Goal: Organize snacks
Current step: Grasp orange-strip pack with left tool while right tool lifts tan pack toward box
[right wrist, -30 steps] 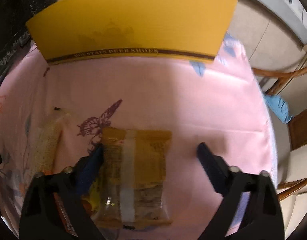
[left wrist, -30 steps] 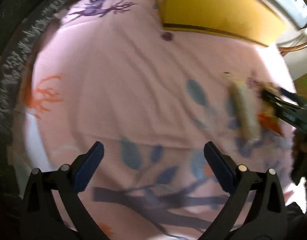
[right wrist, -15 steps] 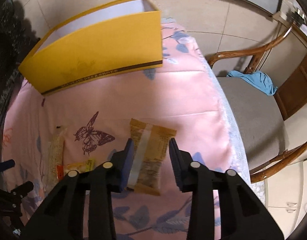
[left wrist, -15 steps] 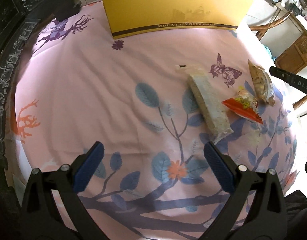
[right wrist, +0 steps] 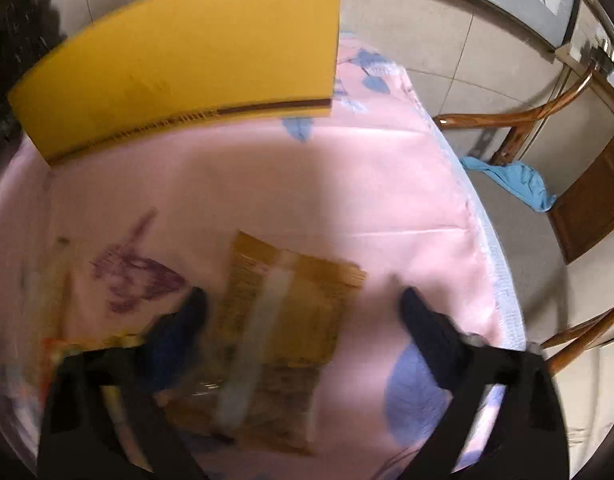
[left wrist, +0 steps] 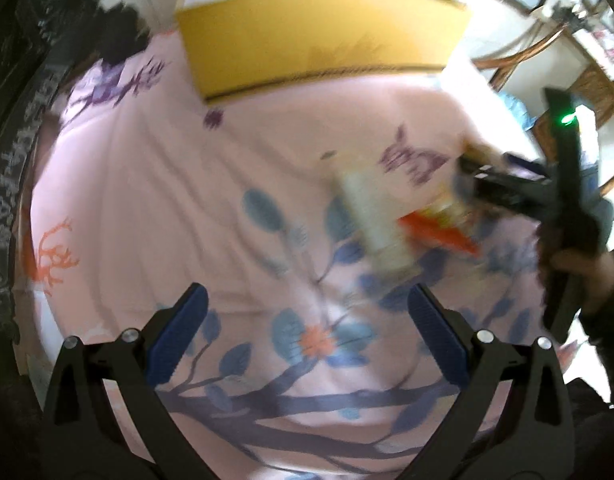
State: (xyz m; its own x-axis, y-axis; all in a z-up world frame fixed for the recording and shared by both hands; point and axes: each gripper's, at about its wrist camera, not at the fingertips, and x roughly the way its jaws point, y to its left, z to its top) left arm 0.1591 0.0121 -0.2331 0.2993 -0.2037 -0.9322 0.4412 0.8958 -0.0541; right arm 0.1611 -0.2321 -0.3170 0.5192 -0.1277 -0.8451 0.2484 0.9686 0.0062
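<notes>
Since half a second ago your right gripper (right wrist: pixel 303 312) has gone from nearly closed around the brown snack packet (right wrist: pixel 283 320) to spread wide, and the packet now lies on the tablecloth (right wrist: pixel 267 192) between its fingers, gripped by nothing. Both views are blurred, so you are plainly in motion.

Left to right, your left gripper (left wrist: pixel 307 320) hangs wide open over the near edge of the cloth with nothing in it. Ahead of it toward the right edge lie a pale long packet (left wrist: pixel 371 220) and, just beside that, an orange packet (left wrist: pixel 439 232). Further right, the left wrist view shows your right gripper (left wrist: pixel 491 188) low at the right edge, but blur hides what is under it. The brown snack packet appears in the right wrist view, near the right edge and well apart from the yellow box (left wrist: pixel 319 48) standing open along the far edge.

Progress, as I judge it: none confirmed. All three visible snacks lie loose on the cloth; nothing can be seen inside the box, though only a strip of its interior shows. If the box is the destination, every packet remains to be lifted and placed.
</notes>
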